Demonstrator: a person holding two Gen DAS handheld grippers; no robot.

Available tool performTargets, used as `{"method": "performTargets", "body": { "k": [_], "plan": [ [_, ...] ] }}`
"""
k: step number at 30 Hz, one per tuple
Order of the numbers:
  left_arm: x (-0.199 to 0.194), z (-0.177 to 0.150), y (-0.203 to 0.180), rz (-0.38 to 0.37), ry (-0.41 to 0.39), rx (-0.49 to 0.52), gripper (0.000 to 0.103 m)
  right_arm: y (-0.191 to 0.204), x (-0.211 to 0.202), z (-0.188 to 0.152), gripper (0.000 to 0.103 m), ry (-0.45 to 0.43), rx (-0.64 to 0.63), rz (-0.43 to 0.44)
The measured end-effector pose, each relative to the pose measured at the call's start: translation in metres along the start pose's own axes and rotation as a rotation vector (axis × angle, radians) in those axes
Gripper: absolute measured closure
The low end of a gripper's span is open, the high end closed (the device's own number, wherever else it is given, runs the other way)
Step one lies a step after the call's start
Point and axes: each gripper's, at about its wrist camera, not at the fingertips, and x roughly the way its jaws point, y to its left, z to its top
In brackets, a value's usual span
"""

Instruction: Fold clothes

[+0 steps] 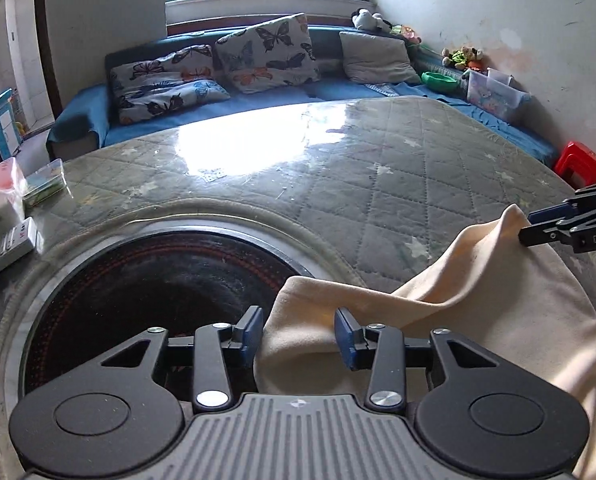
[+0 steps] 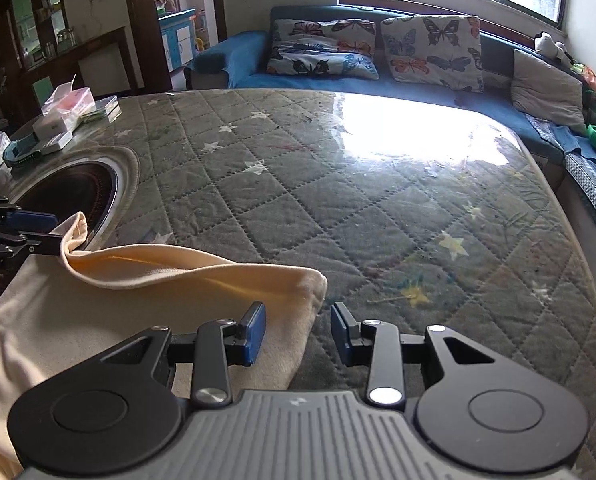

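A cream garment (image 1: 478,300) lies on the quilted grey table cover (image 1: 338,184), one edge folded over. In the left wrist view my left gripper (image 1: 300,334) is open, its blue pads either side of the garment's left corner. My right gripper (image 1: 538,224) shows at the right edge against a raised corner of the cloth. In the right wrist view my right gripper (image 2: 298,332) is open around the garment's (image 2: 157,280) right corner on the table cover (image 2: 378,200). The left gripper (image 2: 37,228) shows at the left edge against the other raised corner.
A round black hotplate (image 1: 157,292) is set into the table by the garment's left corner. Boxes, a tissue pack and a power strip (image 2: 53,128) lie at the table's left end. A blue sofa with butterfly cushions (image 1: 265,52) stands behind. A red stool (image 1: 578,162) is at the right.
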Motion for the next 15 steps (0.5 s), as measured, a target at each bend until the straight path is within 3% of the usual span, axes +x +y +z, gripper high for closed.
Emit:
{"method": "performTargets", "body": {
  "k": [1, 4, 6, 11, 15],
  "plan": [
    [0.001, 0.000, 0.001, -0.006, -0.004, 0.004, 0.080, 0.000, 0.002, 0.001, 0.074, 0.002, 0.001, 0.003],
    [0.003, 0.001, 0.003, 0.021, -0.018, 0.003, 0.095, 0.001, 0.007, 0.005, 0.084, -0.002, 0.003, 0.004],
    [0.004, 0.002, 0.006, 0.056, -0.036, -0.002, 0.099, 0.001, 0.009, 0.008, 0.090, -0.008, 0.002, 0.002],
    [0.008, 0.008, 0.015, 0.166, -0.067, -0.046, 0.103, 0.003, 0.019, 0.017, 0.092, -0.027, -0.015, -0.024],
    [0.008, 0.011, 0.027, 0.186, -0.073, -0.089, 0.102, 0.005, 0.029, 0.026, 0.092, -0.034, -0.005, -0.038]
  ]
}}
